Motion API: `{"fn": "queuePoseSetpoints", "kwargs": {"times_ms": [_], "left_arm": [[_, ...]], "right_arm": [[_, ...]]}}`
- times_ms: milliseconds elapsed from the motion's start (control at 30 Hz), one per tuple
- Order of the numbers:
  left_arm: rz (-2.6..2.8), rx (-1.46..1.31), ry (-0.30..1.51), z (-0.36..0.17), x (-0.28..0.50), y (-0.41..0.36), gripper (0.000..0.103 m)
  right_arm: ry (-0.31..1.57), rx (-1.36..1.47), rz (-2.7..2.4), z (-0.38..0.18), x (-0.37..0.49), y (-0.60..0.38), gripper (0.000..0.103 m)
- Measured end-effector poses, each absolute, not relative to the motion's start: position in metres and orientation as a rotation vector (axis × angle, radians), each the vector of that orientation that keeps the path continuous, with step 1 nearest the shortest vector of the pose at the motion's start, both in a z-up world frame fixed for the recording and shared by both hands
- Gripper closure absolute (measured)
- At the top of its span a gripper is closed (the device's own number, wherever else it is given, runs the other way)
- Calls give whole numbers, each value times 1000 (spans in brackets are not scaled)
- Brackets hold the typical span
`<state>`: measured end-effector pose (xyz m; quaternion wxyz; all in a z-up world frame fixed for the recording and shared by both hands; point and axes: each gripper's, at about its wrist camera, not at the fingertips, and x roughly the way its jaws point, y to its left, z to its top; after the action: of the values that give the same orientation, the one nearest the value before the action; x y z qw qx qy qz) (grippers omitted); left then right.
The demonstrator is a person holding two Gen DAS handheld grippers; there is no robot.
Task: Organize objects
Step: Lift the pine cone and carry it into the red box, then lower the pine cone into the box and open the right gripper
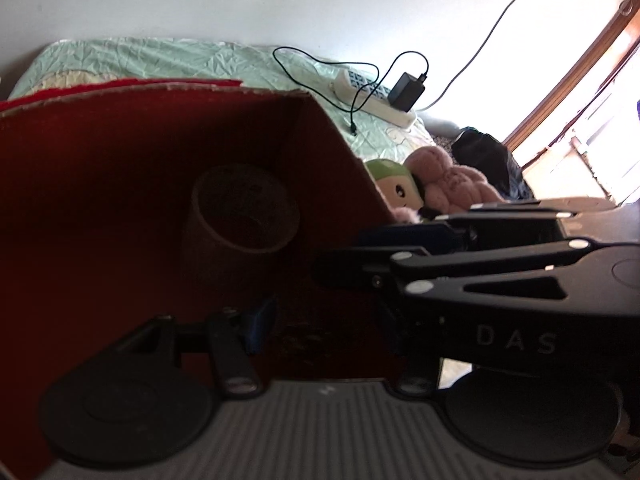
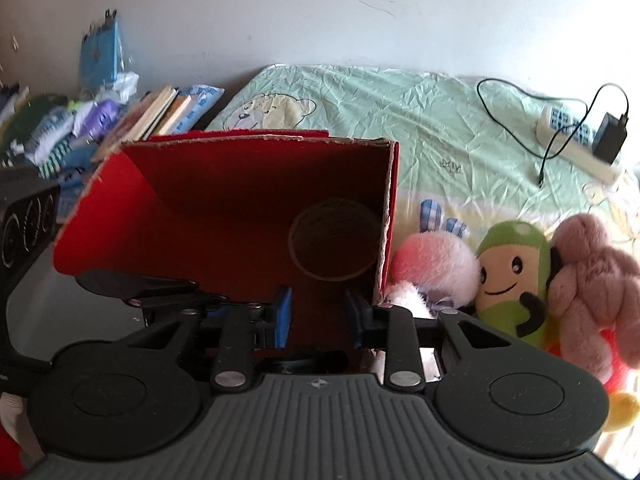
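A red cardboard box (image 2: pixel 240 184) lies open on the bed, also seen as the box (image 1: pixel 100 200) in the left wrist view. A brown tape roll (image 2: pixel 336 240) rests deep inside against its right wall, the same roll (image 1: pixel 244 212) lying dim in shadow. My right gripper (image 2: pixel 319 316) is open at the box mouth, nothing between its blue pads. My left gripper (image 1: pixel 324 328) is open too, low inside the box; the right gripper (image 1: pixel 372 252) reaches in from the right. Plush toys lie right of the box: a pink one (image 2: pixel 436 264), a green one (image 2: pixel 512 276), a pink bear (image 2: pixel 592 280).
The green bedsheet (image 2: pixel 420 120) carries a white power strip (image 2: pixel 576 148) with a black charger (image 2: pixel 610 136) and cable. Books and packets (image 2: pixel 120 120) pile up at the left. A bright window (image 1: pixel 580 100) lies to the right. The wall runs behind the bed.
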<state>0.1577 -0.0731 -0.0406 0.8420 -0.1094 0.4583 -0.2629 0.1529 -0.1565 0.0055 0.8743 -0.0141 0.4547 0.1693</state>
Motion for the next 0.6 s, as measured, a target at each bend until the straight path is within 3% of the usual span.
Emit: {"fn": "queuePoseSetpoints", "kwargs": {"times_ms": [600], "left_arm": [[-483,-201,990,-49,155,-72,36]], "right_arm": [[895,-51,369,2,146,-154,73]]}}
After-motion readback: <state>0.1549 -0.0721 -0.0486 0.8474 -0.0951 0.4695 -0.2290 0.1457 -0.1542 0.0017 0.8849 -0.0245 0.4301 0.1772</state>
